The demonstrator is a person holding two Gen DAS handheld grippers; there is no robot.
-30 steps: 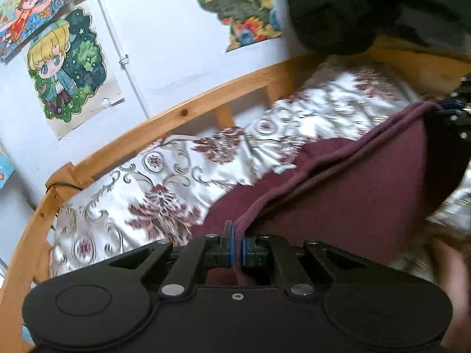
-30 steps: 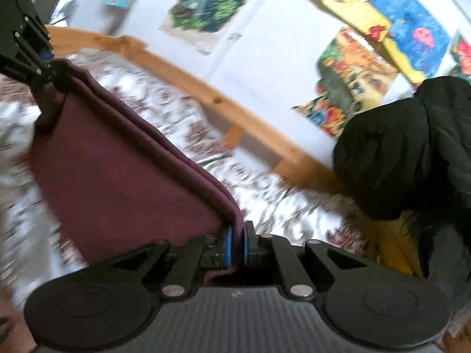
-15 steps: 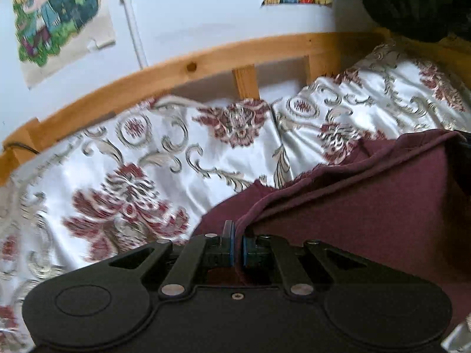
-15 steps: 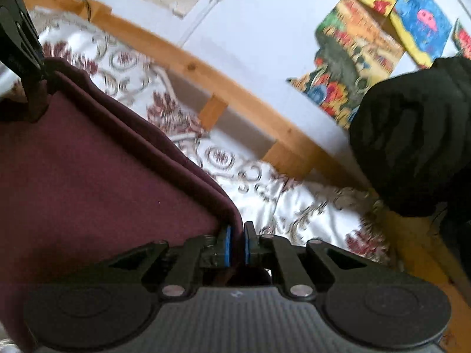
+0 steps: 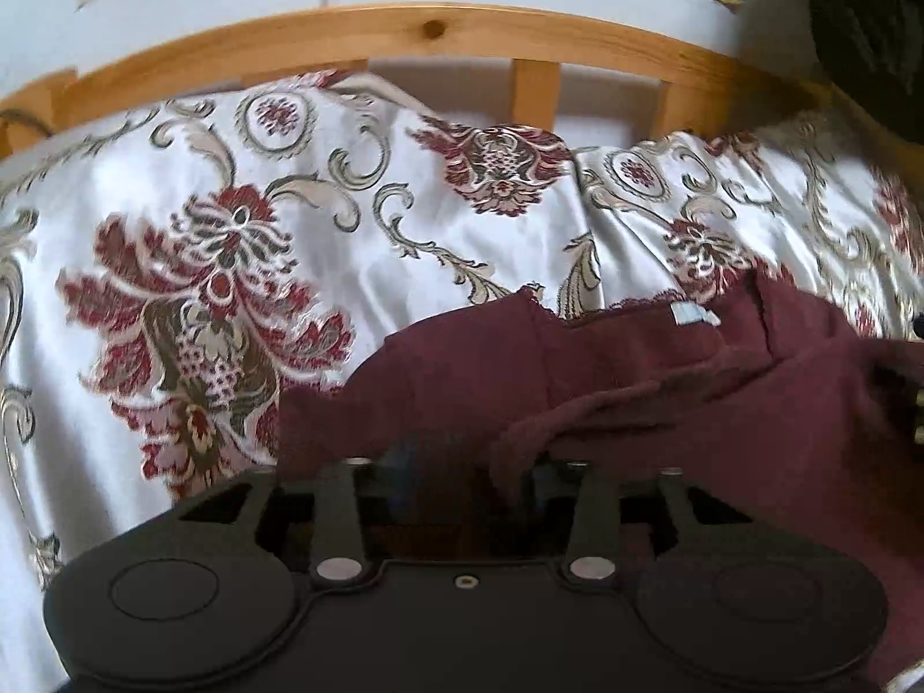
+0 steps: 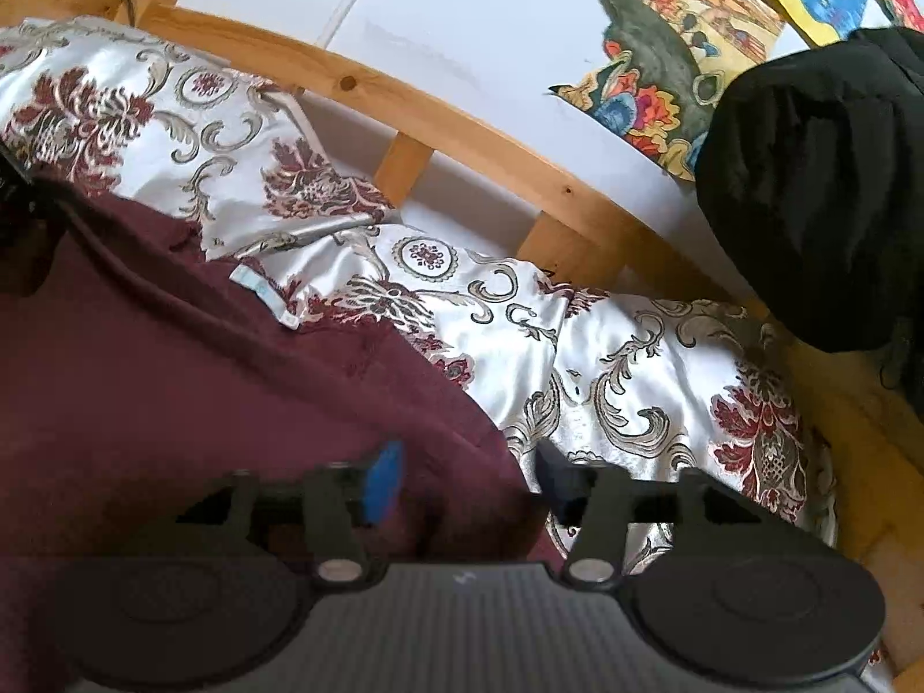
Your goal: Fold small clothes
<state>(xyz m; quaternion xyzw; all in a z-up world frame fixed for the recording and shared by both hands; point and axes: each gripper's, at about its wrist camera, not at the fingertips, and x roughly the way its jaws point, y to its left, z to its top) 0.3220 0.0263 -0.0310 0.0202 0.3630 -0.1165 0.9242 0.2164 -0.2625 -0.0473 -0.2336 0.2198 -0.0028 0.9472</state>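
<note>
The maroon garment (image 5: 722, 416) lies on the floral bedspread (image 5: 289, 219). Left gripper (image 5: 468, 482) and right gripper (image 6: 468, 476) have just spread, cloth loose between the jaws.

We've got one small garment (image 5: 722, 404), dark maroon, soft knit-looking fabric, lying spread on the floral satin bedspread (image 5: 289, 242). It's doubled over with a rumpled ridge running across it, and a little pale label (image 6: 263, 295) pokes out at its far edge near the wooden rail (image 5: 433, 29).
</note>
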